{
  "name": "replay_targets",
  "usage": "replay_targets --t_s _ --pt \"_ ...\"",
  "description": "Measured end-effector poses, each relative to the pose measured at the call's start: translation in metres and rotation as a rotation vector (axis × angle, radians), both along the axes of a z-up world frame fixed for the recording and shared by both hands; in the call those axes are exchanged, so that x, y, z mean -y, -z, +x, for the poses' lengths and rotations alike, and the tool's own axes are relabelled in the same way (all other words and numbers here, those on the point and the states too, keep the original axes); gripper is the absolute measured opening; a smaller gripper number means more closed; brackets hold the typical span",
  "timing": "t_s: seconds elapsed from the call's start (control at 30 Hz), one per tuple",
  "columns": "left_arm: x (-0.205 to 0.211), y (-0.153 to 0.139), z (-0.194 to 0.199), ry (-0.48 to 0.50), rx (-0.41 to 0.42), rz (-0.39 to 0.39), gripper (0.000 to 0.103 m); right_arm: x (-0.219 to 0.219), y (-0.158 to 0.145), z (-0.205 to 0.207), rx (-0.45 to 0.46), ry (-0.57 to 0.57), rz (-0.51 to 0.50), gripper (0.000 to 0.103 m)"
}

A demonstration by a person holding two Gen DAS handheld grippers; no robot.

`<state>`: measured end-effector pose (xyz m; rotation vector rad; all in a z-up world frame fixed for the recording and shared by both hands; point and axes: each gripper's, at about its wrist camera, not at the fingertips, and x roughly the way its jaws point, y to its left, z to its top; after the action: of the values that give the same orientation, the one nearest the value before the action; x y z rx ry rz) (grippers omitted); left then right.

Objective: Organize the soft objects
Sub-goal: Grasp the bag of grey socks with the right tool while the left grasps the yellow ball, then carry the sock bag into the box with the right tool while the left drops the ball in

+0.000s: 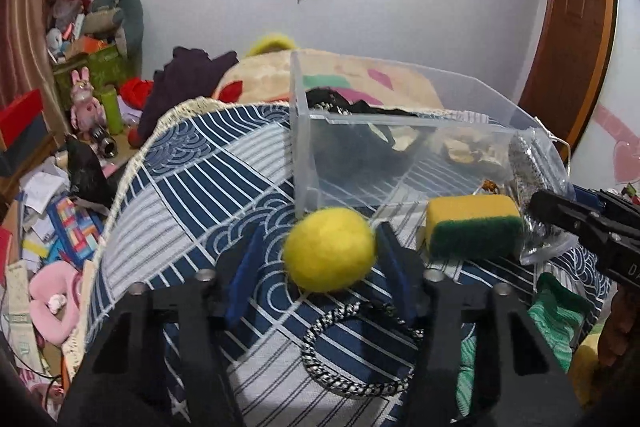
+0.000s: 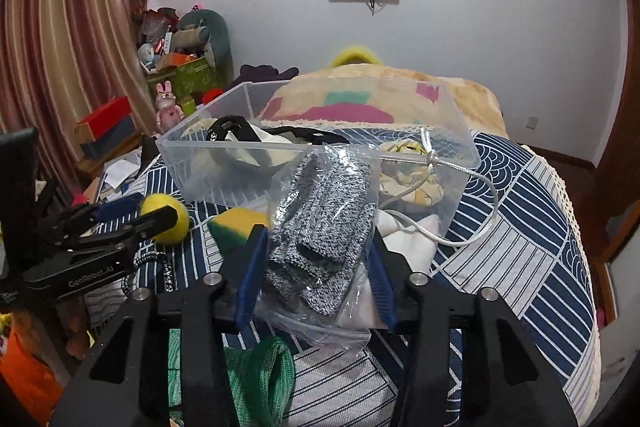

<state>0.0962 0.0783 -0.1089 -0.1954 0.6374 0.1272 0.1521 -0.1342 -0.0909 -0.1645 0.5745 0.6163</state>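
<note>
Left gripper (image 1: 328, 259) brackets the yellow felt ball (image 1: 329, 249), jaws apart; soft and light, best pinched across its middle. Right gripper (image 2: 316, 259) straddles the slippery bagged knit gloves (image 2: 320, 223), contact unclear.

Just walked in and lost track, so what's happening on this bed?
A person is sorting soft things with two handheld grippers. The left gripper has its jaws around a yellow ball; the right gripper brackets a bagged grey knit item. Both are just before the clear bin. A sponge waits on the cloth.
</note>
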Motion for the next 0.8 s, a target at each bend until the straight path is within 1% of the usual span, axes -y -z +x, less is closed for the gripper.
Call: replay_targets --t_s 0.03,0.1,0.2,0.33,0.63,0.8 --pt "0.000 0.001 0.001 0.010 -0.004 -0.011 0.044 0.000 -0.001 0.000 0.002 0.000 0.001 0.039" --pt "0.001 0.002 0.000 0.028 -0.005 -0.030 0.044 0.001 -0.003 -0.001 0.006 -0.002 0.006 0.037" --pt "0.008 0.000 -0.004 0.029 0.006 0.001 0.043 0.003 -0.005 -0.001 0.007 -0.003 0.021 0.035" --pt "0.012 -0.007 -0.011 0.036 0.025 0.002 0.043 0.004 -0.008 -0.004 0.010 -0.005 0.041 0.032" --pt "0.012 -0.035 -0.029 0.031 0.103 -0.011 0.043 0.009 -0.021 -0.015 0.064 -0.001 0.064 0.029" --pt "0.015 -0.051 -0.035 0.034 0.145 0.009 0.043 0.015 -0.032 -0.018 0.099 0.016 0.080 0.029"
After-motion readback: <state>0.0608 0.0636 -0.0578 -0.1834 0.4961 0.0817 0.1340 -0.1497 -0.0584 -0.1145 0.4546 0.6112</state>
